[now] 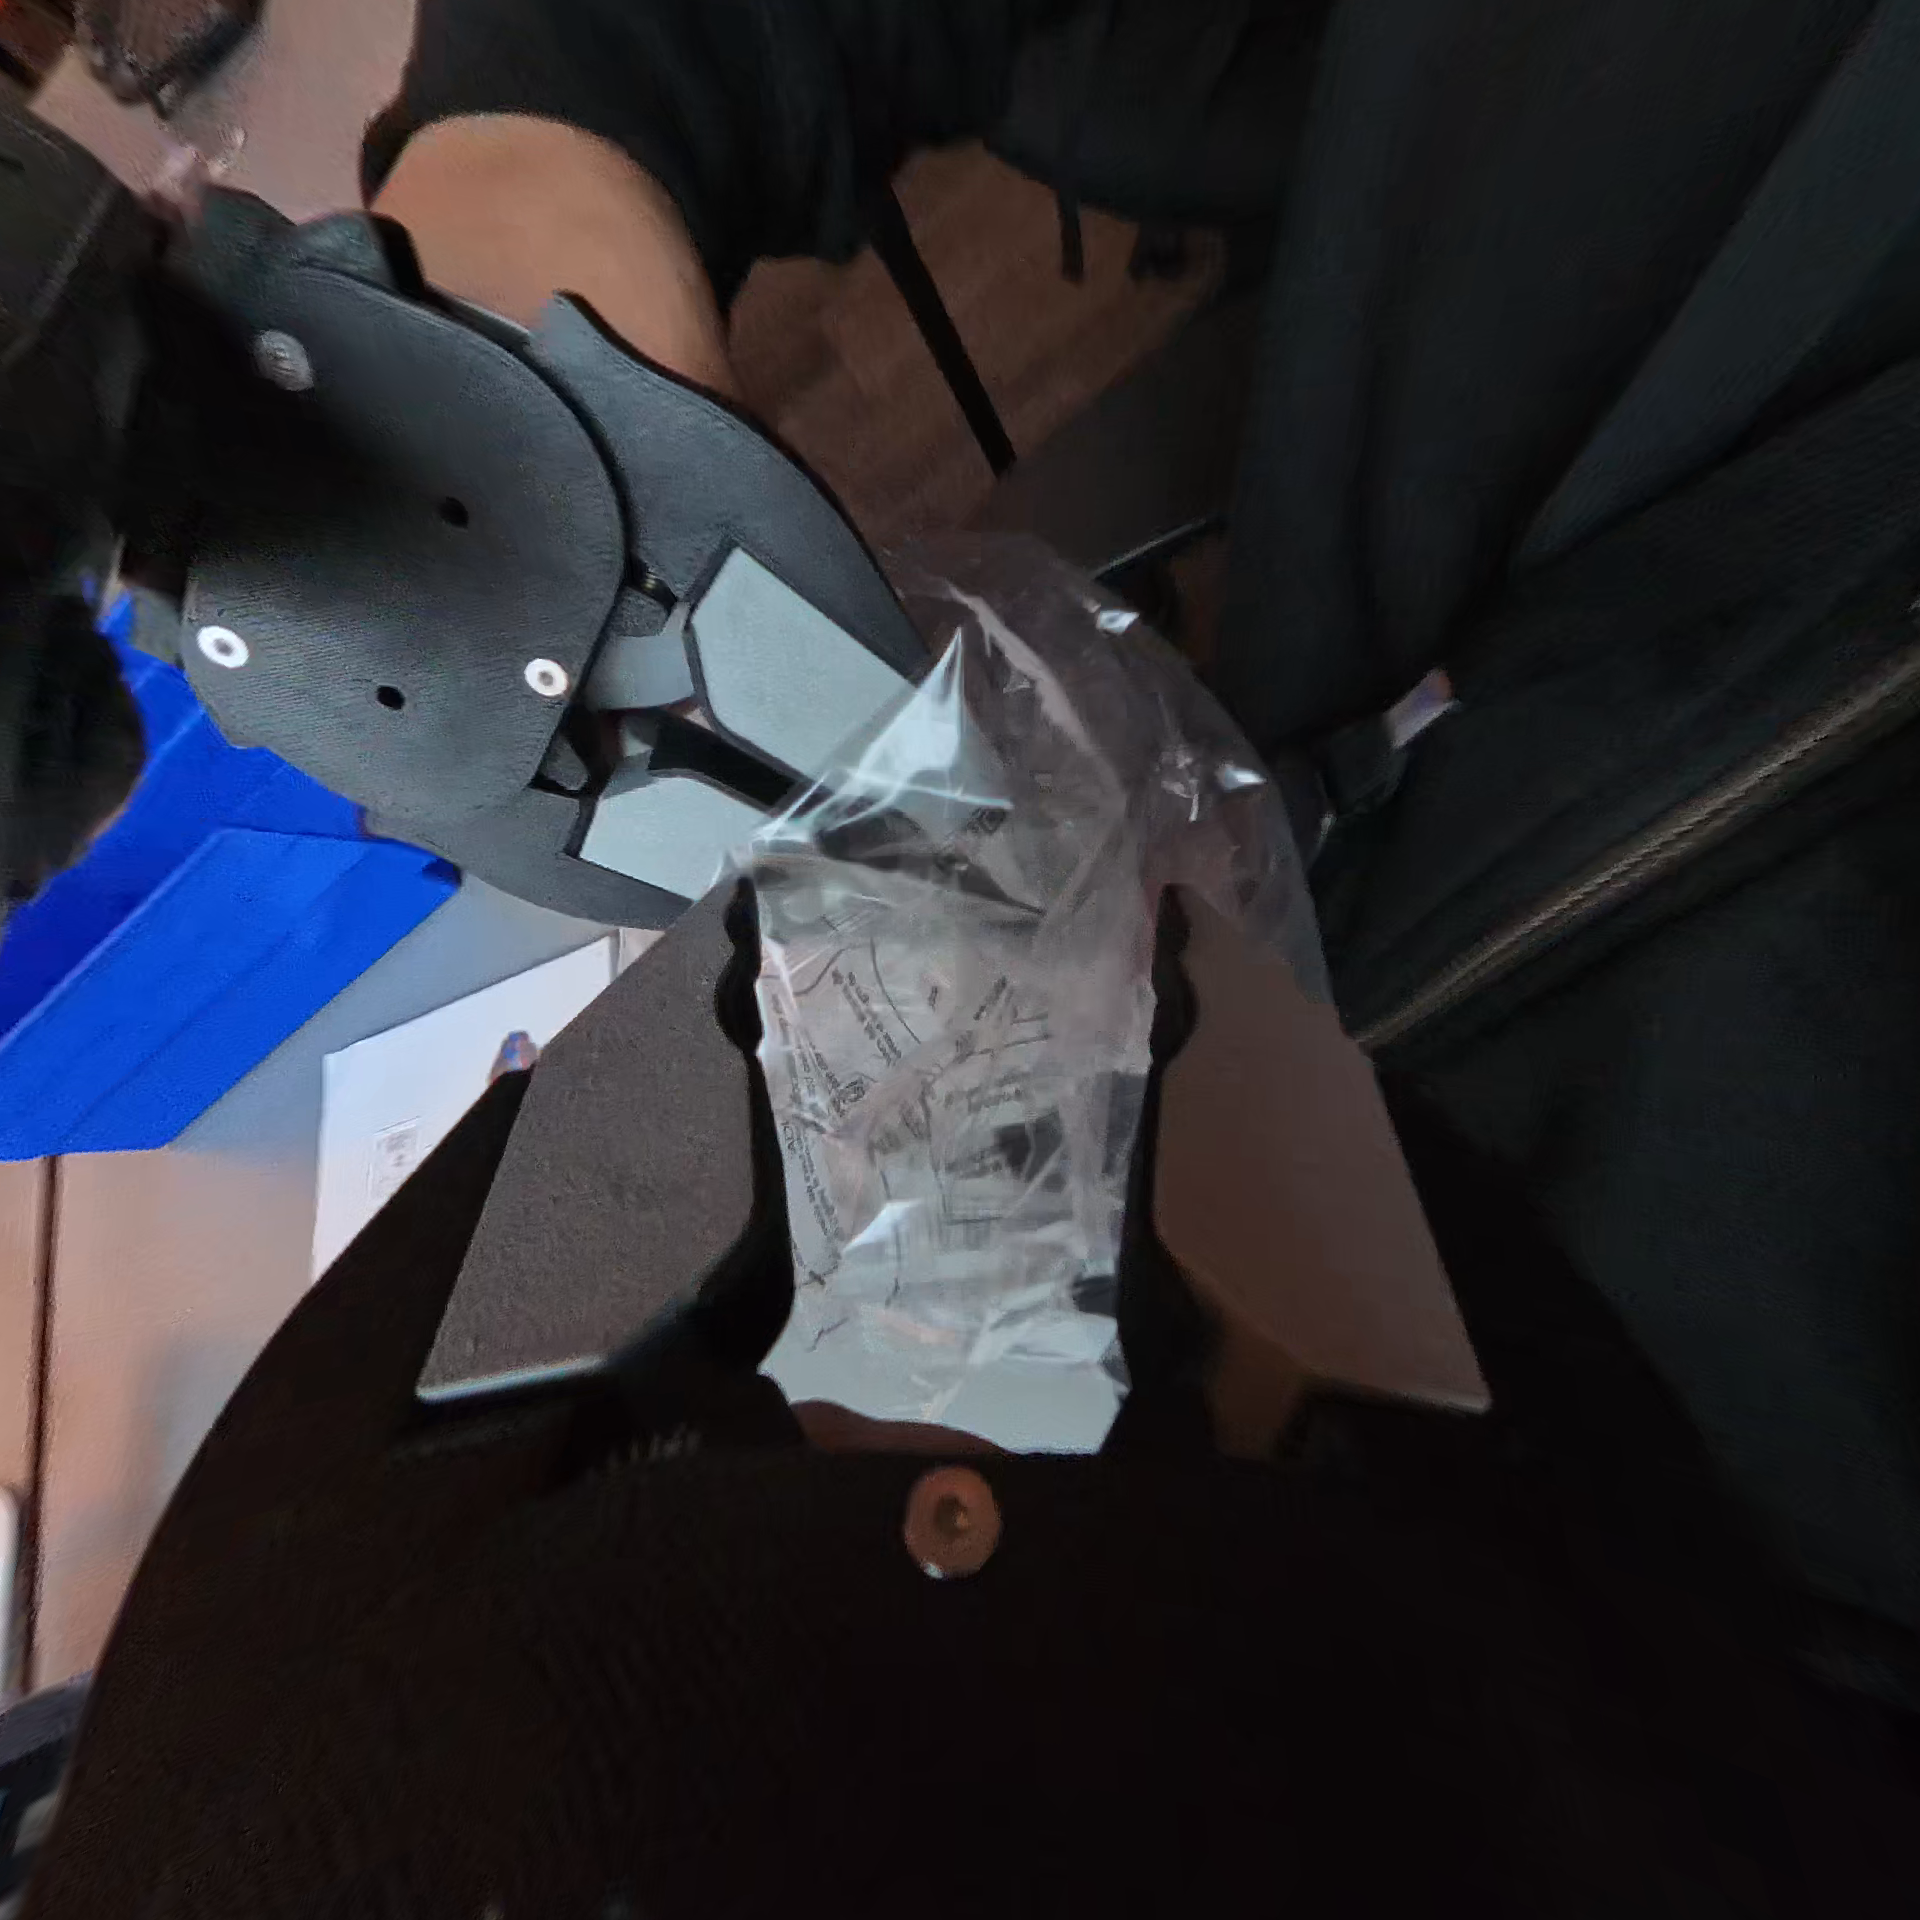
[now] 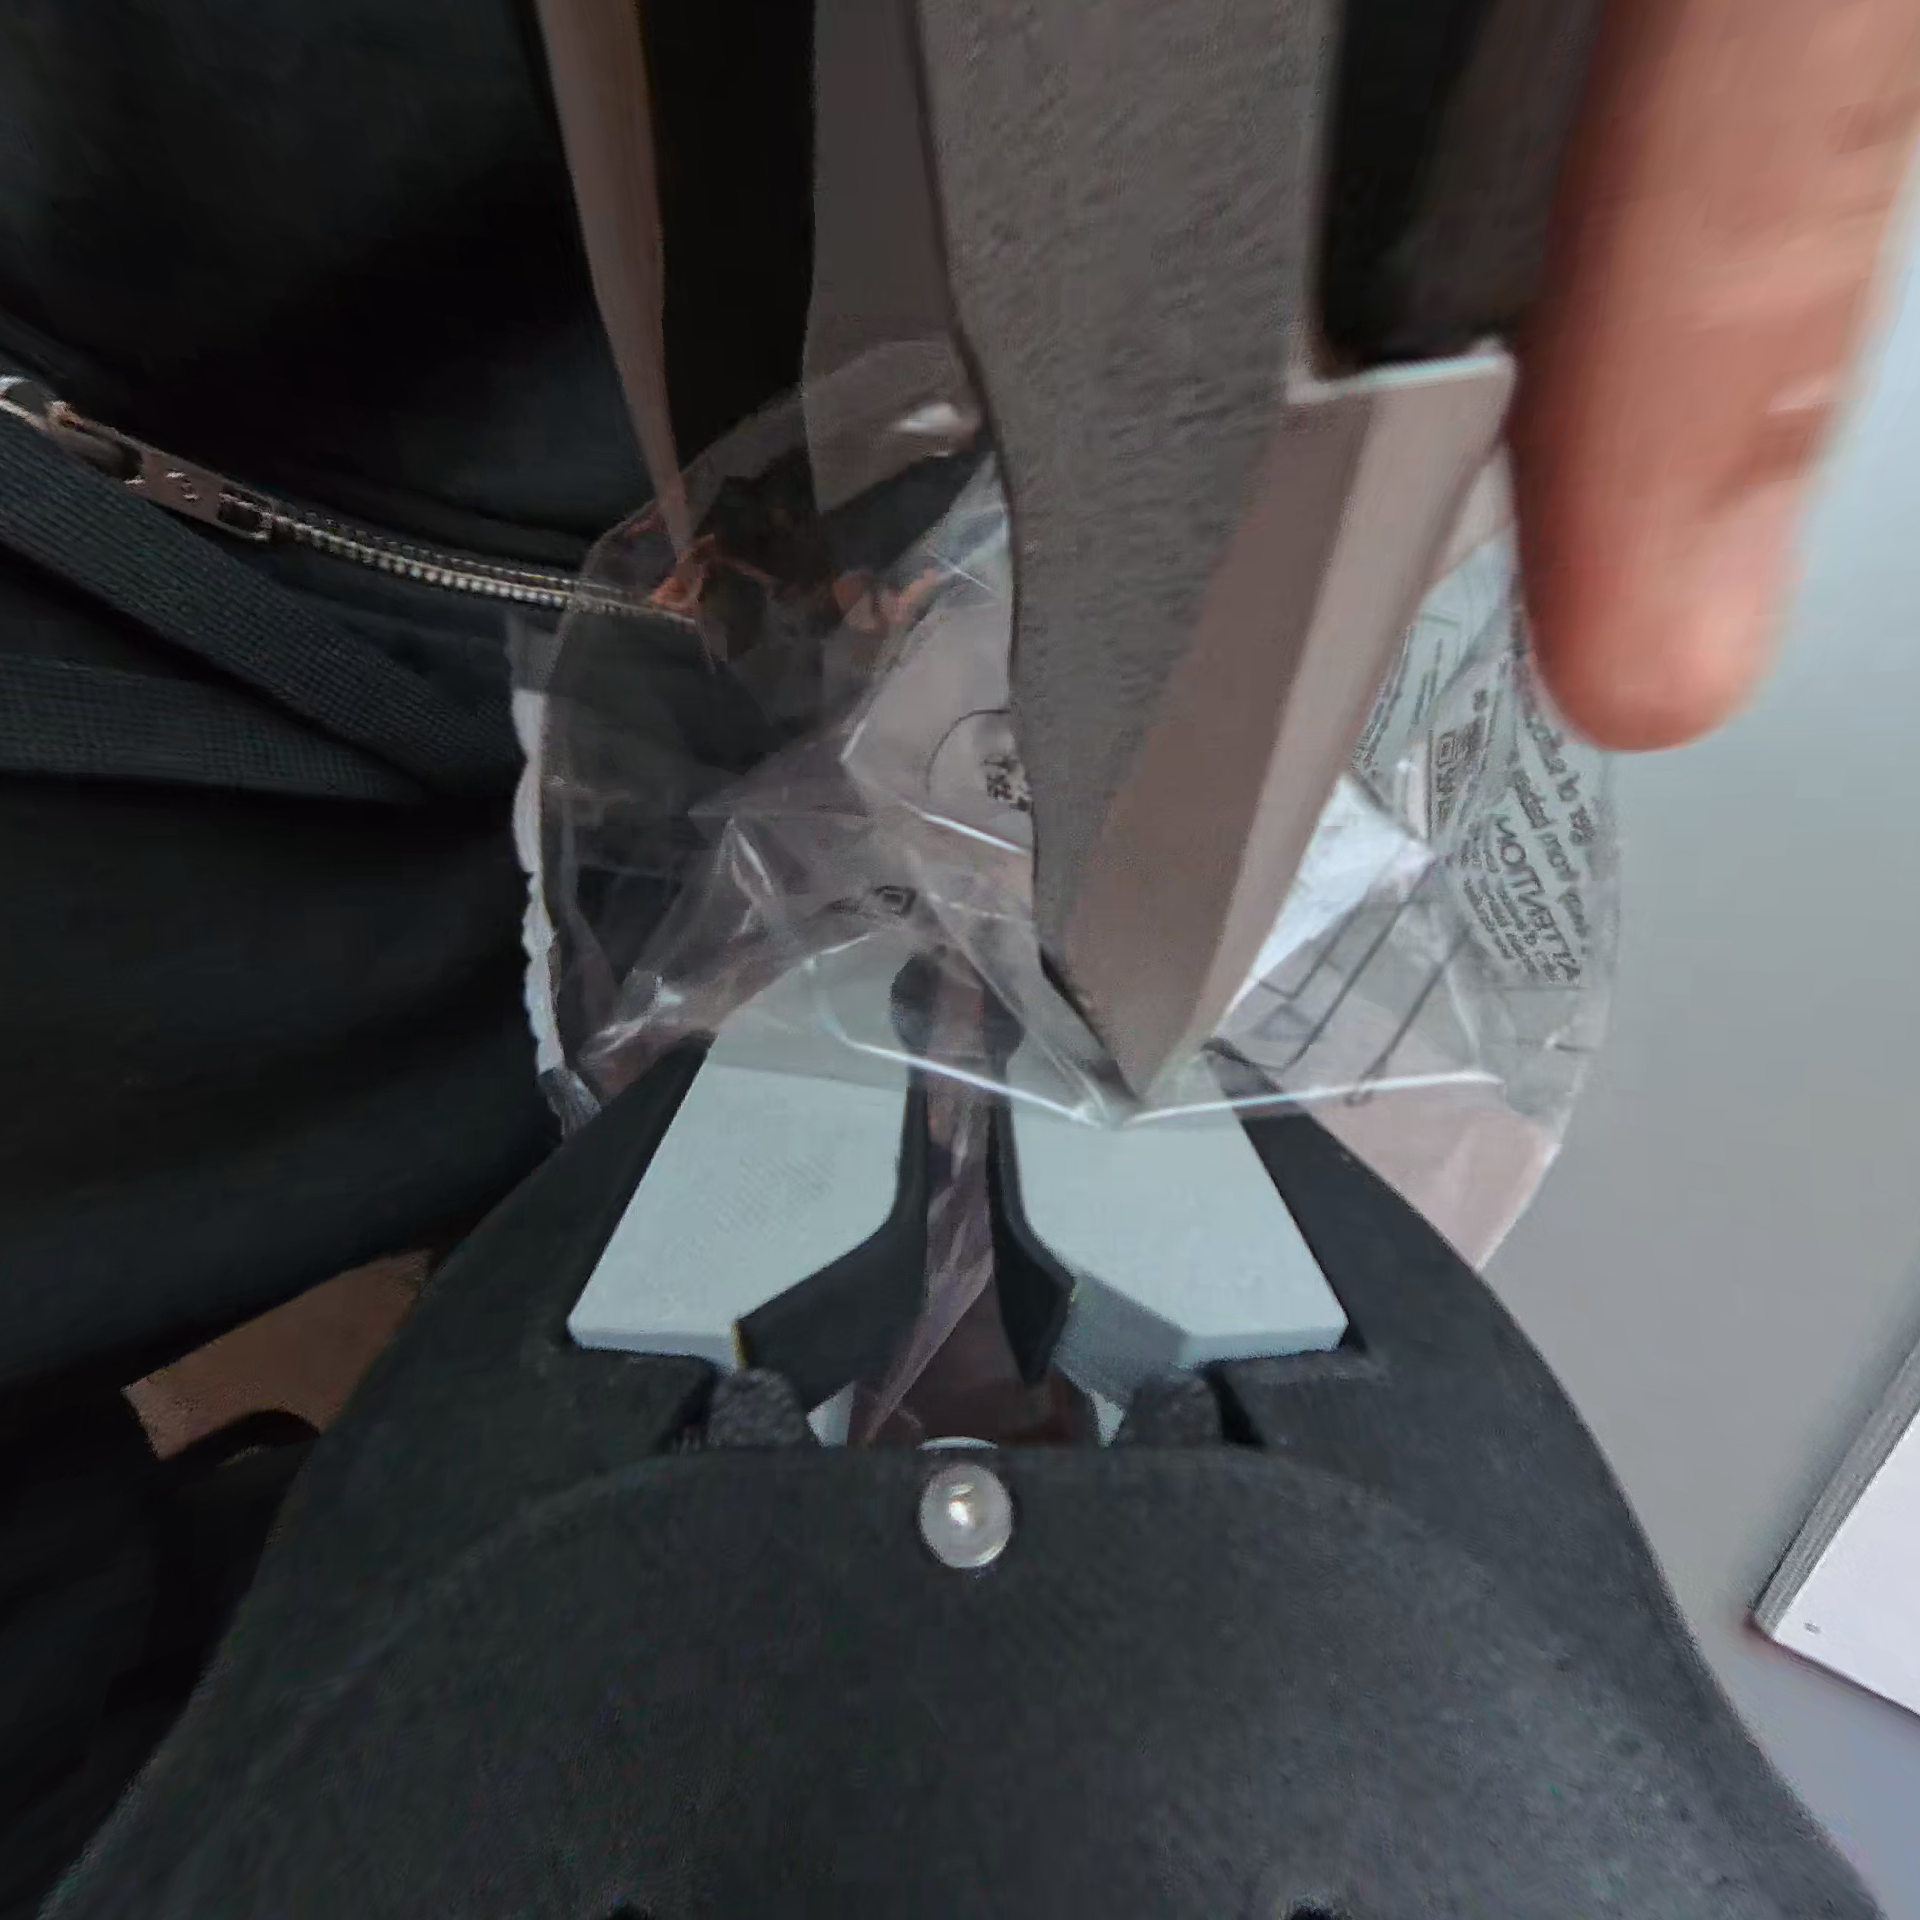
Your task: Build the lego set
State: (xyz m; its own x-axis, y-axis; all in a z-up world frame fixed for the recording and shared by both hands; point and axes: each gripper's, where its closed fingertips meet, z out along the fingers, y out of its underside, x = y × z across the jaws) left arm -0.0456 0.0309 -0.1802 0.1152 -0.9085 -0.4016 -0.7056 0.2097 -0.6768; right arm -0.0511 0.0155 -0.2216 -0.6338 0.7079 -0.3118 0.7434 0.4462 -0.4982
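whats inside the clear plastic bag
The clear plastic bag, gripped by both grippers, shows only vague dark shapes through its crinkled, printed film; the fingers cover part of it, so the pieces can't be made out.

The plastic bag is clear, printed with fine black lines and lettering, and dark and reddish-brown pieces show through it in the right wrist view. Both the left gripper and the right gripper are matte black with pale grey finger pads, each with a small silver screw at its middle. A bright blue bin sits on the pale grey worktop, a white booklet lies there too, and the person's clothing is black with a silver zip.
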